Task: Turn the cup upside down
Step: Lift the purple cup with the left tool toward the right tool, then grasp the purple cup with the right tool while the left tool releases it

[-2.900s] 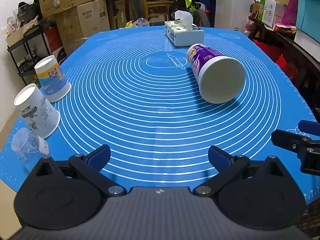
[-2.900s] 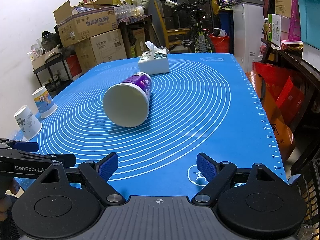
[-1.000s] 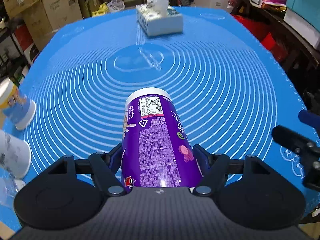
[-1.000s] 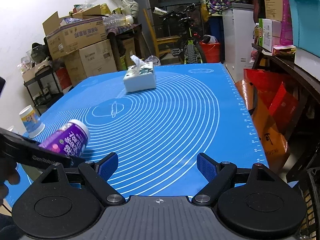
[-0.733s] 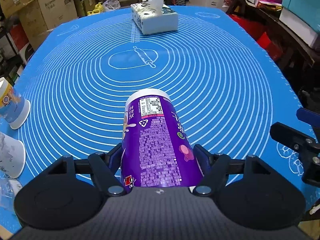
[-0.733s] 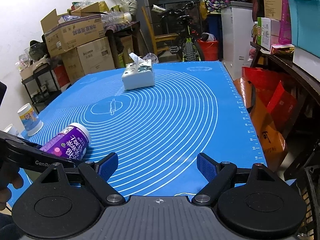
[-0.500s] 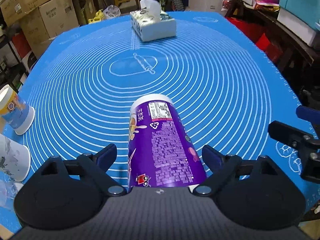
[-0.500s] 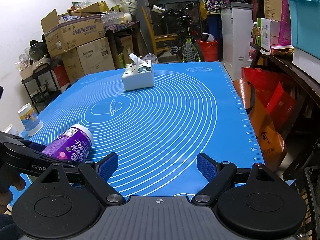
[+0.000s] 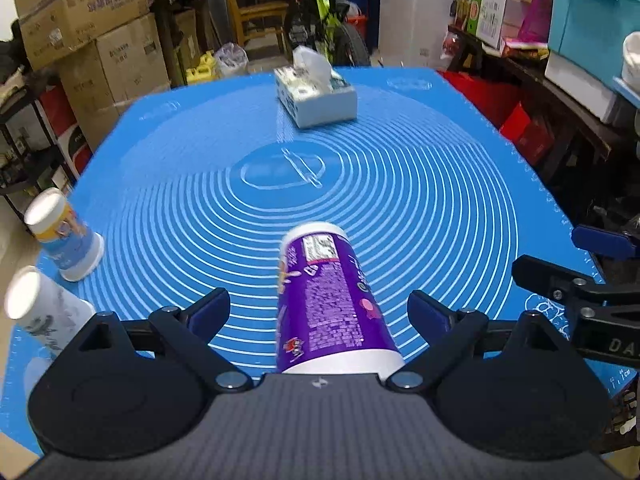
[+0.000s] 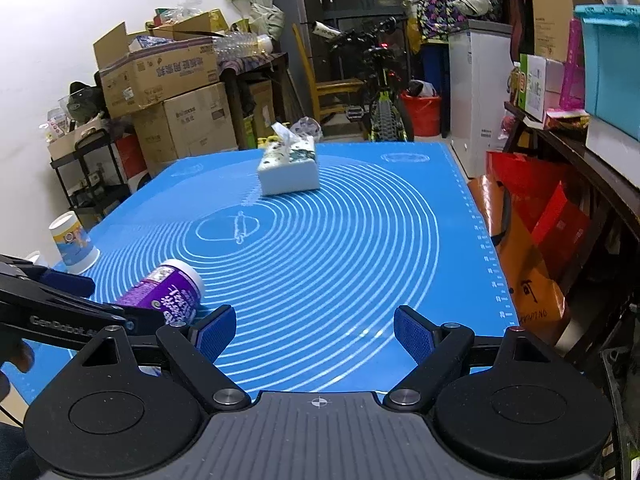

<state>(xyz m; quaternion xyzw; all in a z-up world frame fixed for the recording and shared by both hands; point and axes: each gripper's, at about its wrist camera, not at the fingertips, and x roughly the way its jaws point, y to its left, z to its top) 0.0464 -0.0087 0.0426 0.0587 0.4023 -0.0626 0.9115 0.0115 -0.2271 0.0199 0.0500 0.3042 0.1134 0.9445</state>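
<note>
Near the front edge of the blue mat (image 9: 400,152), the purple cup (image 9: 328,300) lies tilted between the left gripper (image 9: 320,312), closed white base pointing away, wide rim toward the camera. The jaws stand wide apart, clear of both sides of the cup, so nothing is gripped. It looks like a thin paper cup: light, likely empty, easy to crush, and its glossy tapered wall could slip toward the narrow end. My call is a gentle pinch across the mid-body, not the soft rim.

Left to right in the left wrist view: 2 inverted paper cups (image 9: 64,240) near the mat's left edge, then the purple cup, then the tissue box (image 9: 316,96) toward the far edge.

The right wrist view adds the side profile: the purple cup (image 10: 168,292) sits by the front left corner, and whether its base touches the mat I cannot tell. The right gripper (image 10: 316,332) hangs spread and empty over the front edge, well apart from the cup.
</note>
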